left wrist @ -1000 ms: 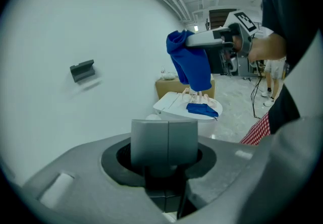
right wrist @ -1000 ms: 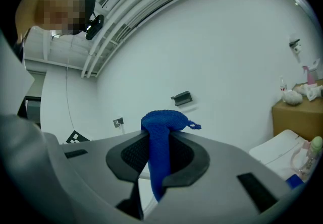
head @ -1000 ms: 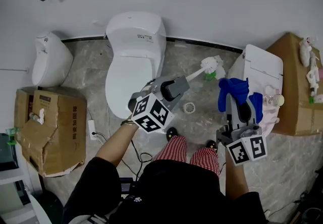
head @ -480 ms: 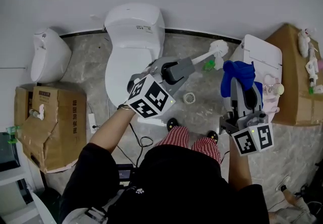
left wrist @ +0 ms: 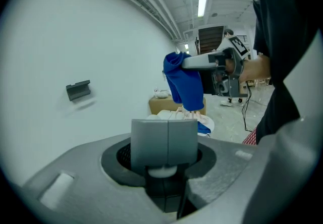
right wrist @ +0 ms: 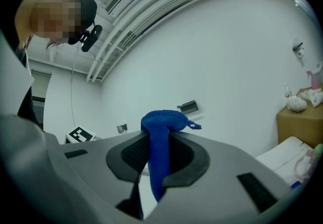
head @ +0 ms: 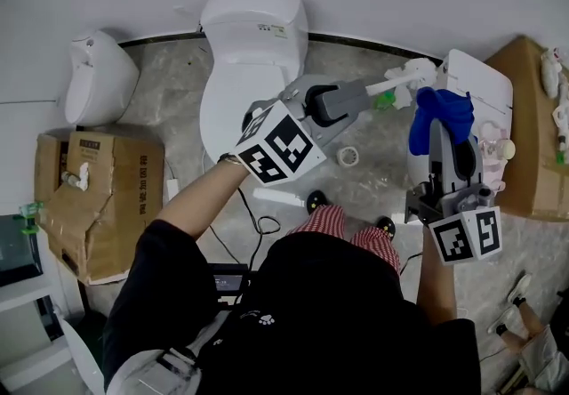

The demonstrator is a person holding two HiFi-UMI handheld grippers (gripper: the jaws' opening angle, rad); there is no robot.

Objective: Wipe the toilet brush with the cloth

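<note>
My left gripper is shut on the white handle of the toilet brush. The brush runs up and to the right, and its white head ends just left of the blue cloth. My right gripper is shut on that cloth, which bunches over its tips. In the left gripper view the left gripper clamps the handle, and the brush's bristles show just under the hanging cloth. The right gripper view shows the right gripper with the cloth pinched between its jaws; the brush is out of that view.
A white toilet stands behind the left gripper, with a second white toilet at the right. A white urinal and a cardboard box are at the left, another box at the right. A small white ring and a green item lie on the floor.
Both grippers have risen. The brush head has come closer to the blue cloth and now sits beside its upper edge. Both grips are unchanged.
</note>
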